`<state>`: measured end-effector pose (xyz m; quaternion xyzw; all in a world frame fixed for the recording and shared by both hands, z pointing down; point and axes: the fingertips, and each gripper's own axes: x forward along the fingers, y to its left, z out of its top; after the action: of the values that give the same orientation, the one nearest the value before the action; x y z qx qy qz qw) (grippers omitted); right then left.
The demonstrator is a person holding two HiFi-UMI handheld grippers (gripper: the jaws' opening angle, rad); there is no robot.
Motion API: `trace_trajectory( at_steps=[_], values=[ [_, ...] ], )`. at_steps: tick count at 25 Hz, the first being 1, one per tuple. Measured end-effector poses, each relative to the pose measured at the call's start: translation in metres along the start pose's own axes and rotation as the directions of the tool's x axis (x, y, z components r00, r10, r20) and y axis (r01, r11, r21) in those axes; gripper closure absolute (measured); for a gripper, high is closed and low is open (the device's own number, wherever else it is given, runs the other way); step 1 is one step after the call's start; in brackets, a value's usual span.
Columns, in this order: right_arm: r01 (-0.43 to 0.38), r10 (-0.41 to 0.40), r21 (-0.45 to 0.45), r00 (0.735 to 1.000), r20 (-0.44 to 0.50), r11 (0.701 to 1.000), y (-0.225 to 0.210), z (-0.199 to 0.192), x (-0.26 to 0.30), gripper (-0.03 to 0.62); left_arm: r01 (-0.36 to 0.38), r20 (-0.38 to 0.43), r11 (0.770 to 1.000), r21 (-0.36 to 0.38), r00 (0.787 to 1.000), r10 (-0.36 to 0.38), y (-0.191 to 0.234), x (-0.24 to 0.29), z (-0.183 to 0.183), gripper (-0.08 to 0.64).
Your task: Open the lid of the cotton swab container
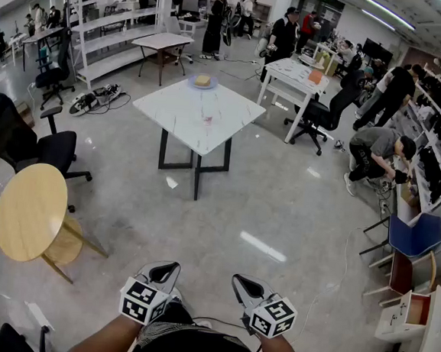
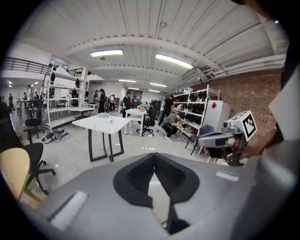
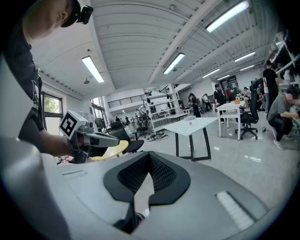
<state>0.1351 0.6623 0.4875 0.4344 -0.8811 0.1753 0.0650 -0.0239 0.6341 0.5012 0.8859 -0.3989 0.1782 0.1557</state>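
Head view: we hold grey L gripper (image 1: 162, 272) & grey R gripper (image 1: 245, 287) low, jaws pressed together on nothing, well apart from small pinkish cotton swab container (image 1: 207, 120) atop white square marble-look table (image 1: 172, 113).

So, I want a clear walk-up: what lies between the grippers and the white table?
Bare floor only, as the head view shows. The left gripper and right gripper, both shut and empty, are far short of the table.

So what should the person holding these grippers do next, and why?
Probably walk up to the white table: the small item on it, likely the container, sits far out of reach, and the left gripper and right gripper are shut, empty.
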Motion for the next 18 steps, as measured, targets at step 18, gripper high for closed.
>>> trace_trajectory(
  at_steps=[18],
  values=[
    [-0.022, 0.022, 0.006, 1.0, 0.013, 1.0, 0.0014, -0.0003, 0.0024, 0.592, -0.009, -0.006, 1.0, 0.0, 1.0, 0.009, -0.0003, 0.0006, -0.0016, 0.502]
  ],
)
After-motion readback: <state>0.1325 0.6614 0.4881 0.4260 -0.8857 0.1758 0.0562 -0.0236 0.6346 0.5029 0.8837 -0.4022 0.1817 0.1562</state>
